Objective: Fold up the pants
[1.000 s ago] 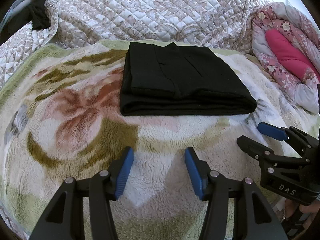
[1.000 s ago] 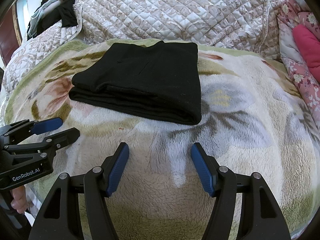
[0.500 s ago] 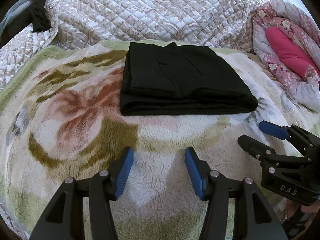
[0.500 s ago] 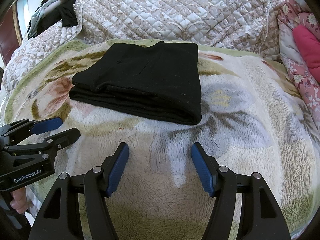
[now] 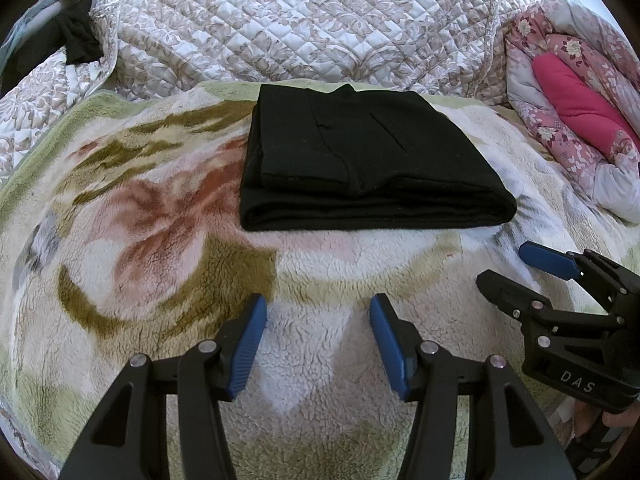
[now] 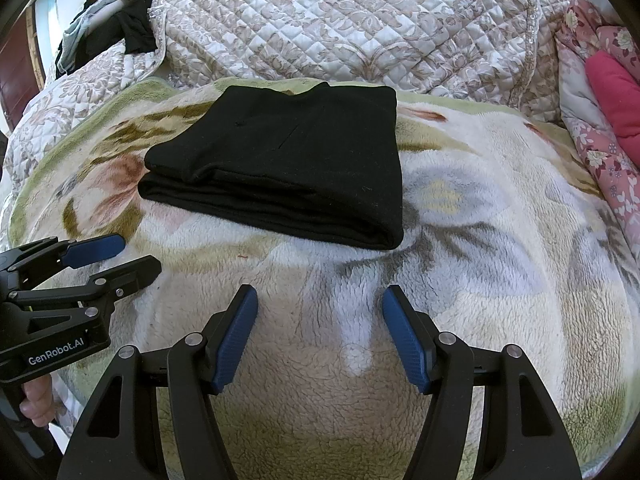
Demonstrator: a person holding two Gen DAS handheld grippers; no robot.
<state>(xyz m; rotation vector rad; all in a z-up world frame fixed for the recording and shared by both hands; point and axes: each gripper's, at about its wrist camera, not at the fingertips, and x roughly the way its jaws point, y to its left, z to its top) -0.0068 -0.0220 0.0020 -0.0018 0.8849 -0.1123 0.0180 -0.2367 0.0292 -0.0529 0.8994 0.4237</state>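
Black pants (image 5: 360,160) lie folded into a flat rectangle on a fleece flower-print blanket (image 5: 160,248), also seen as black pants (image 6: 288,164) in the right wrist view. My left gripper (image 5: 318,316) hovers open over bare blanket, well short of the pants' near fold, nothing between its blue pads. My right gripper (image 6: 319,304) is likewise open and empty, back from the pants' near right corner. Each gripper shows in the other's view: the right gripper (image 5: 516,268) at the right edge, the left gripper (image 6: 132,254) at the left edge.
A quilted beige bedspread (image 5: 304,24) rises behind the pants. A pink floral quilt (image 5: 576,100) is bunched at the right. Dark clothes (image 6: 120,28) hang at the far left. A hand (image 6: 38,404) grips the left tool's handle.
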